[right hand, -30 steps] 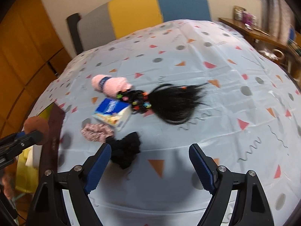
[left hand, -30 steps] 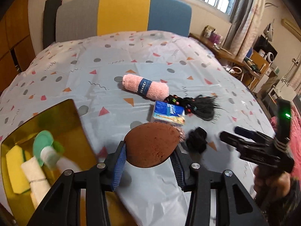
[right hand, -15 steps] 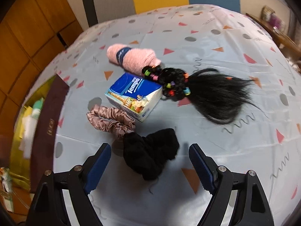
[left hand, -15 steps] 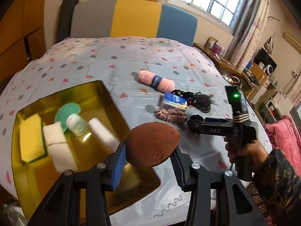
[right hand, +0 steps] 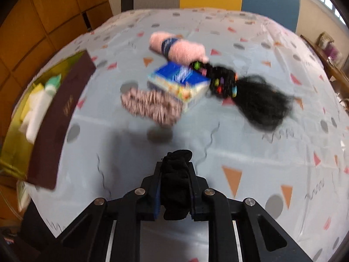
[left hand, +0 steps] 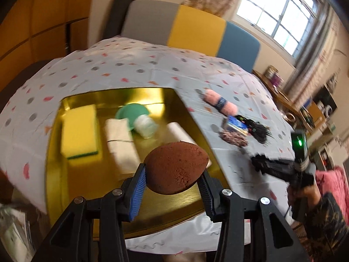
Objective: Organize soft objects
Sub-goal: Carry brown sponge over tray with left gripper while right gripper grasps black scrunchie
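Brown and porous, an egg-shaped sponge [left hand: 175, 168] sits pinched between the jaws of the left gripper [left hand: 173, 187], held above the glossy gold tray [left hand: 72, 181]. Inside the tray lie a yellow scouring sponge [left hand: 79, 128], a folded white cloth [left hand: 121, 144] and a green puff [left hand: 132, 113]. The right gripper [right hand: 175, 187] has its jaws narrowed on a black scrunchie [right hand: 176, 183], above the patterned table [right hand: 272, 152]. Lettering on the blue tissue pack [right hand: 178, 80] is too blurred to read. Beside it lie a ruffled pink scrunchie [right hand: 152, 107], a fluffy pink rolled towel [right hand: 176, 49] with a navy band, and a black hairpiece [right hand: 257, 102].
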